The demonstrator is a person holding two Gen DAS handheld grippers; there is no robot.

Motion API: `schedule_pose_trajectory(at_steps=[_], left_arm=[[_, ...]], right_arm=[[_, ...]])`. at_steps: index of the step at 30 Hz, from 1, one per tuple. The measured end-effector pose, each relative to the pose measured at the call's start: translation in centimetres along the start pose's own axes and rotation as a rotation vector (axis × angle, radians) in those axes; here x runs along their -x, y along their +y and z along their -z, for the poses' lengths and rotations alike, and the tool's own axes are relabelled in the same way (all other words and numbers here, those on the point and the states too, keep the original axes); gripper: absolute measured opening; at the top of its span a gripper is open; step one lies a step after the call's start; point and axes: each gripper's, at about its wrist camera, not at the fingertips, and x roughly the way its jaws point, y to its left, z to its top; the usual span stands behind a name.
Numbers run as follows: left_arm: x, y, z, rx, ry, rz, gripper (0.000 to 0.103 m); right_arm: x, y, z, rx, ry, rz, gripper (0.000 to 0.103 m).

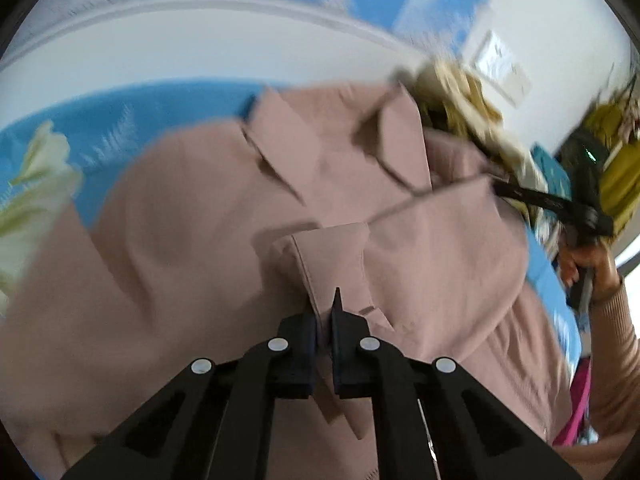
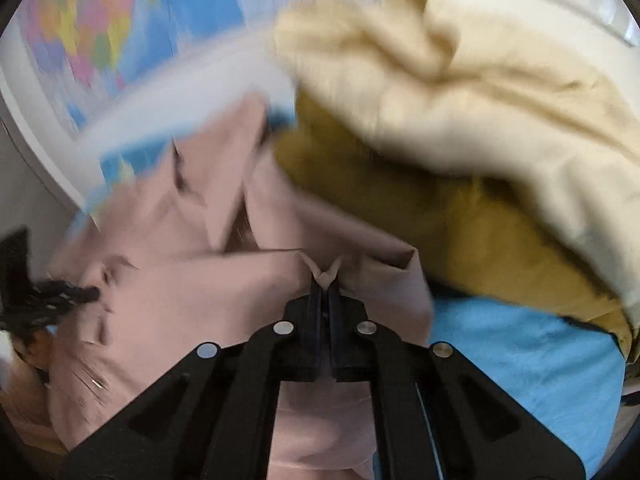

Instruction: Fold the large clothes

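Note:
A dusty pink collared garment (image 1: 192,216) lies spread over a blue patterned bedsheet (image 1: 100,116). My left gripper (image 1: 325,312) is shut on a folded edge of the pink fabric near its front placket. My right gripper (image 2: 326,286) is shut on a pinched fold of the same pink garment (image 2: 168,304). The right gripper also shows in the left wrist view (image 1: 500,188) at the garment's right edge, held by a hand. The left gripper shows in the right wrist view (image 2: 86,293) at the far left, blurred.
A cream and mustard heap of clothes (image 2: 460,128) lies to the right of the pink garment, also in the left wrist view (image 1: 472,96). A white headboard (image 1: 200,40) runs behind the bed. A map poster (image 2: 88,20) hangs on the wall.

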Motion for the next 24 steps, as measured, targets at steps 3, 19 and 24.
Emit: schedule_pose_trajectory(at_steps=[3,19,24], left_arm=[[1.3,1.3,-2.0,0.026,-0.068,0.0,0.004],[6.6,5.0,0.4,0.03,-0.157,-0.156,0.057],[10.0,7.8,2.8,0.076,-0.19,-0.253,0.06]], right_arm=[[1.2,0.3,-0.4,-0.008,-0.059,-0.015,0.003],[-1.1,10.9,2.4,0.174,0.002,-0.161,0.046],[-6.8,17.7,3.6,0.264,0.16,-0.312,0.048]])
